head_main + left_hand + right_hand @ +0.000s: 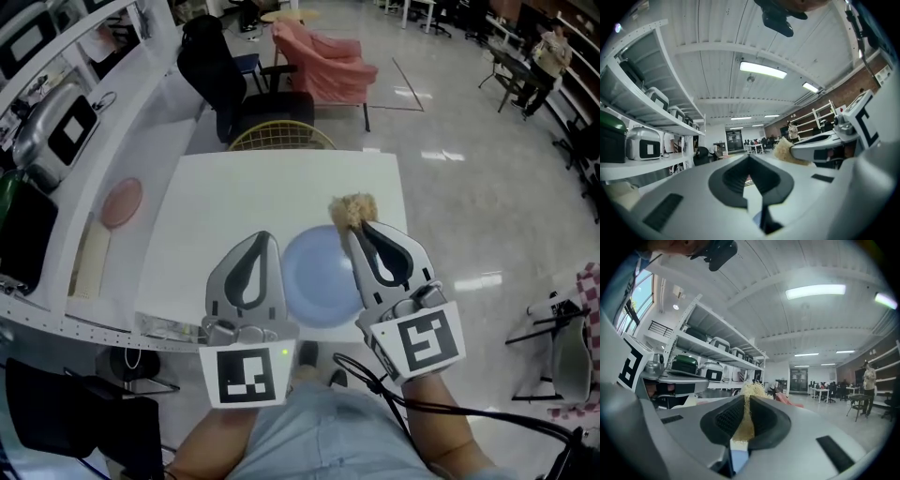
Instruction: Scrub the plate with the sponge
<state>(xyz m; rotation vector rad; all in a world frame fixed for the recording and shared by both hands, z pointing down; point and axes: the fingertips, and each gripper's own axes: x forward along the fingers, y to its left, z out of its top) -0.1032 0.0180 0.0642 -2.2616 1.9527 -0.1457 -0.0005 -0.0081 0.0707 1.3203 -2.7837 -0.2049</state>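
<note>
My right claw (364,231) clamped on tan fibrous sponge (352,210), at upper right rim of pale blue round plate (317,277), mid-frame on white desk (234,202). My left claw (260,242) pressed together, empty, by plate's left edge. Sponge in hand; scrubbing itself looks mostly left.

No legible text anywhere, apparently.

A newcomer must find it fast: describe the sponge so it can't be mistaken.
Near the front edge of the white table is a pale blue plate. At its far right rim, the right tongs pinch the sponge: a tan, fibrous tuft, the only shaggy thing there.
</note>
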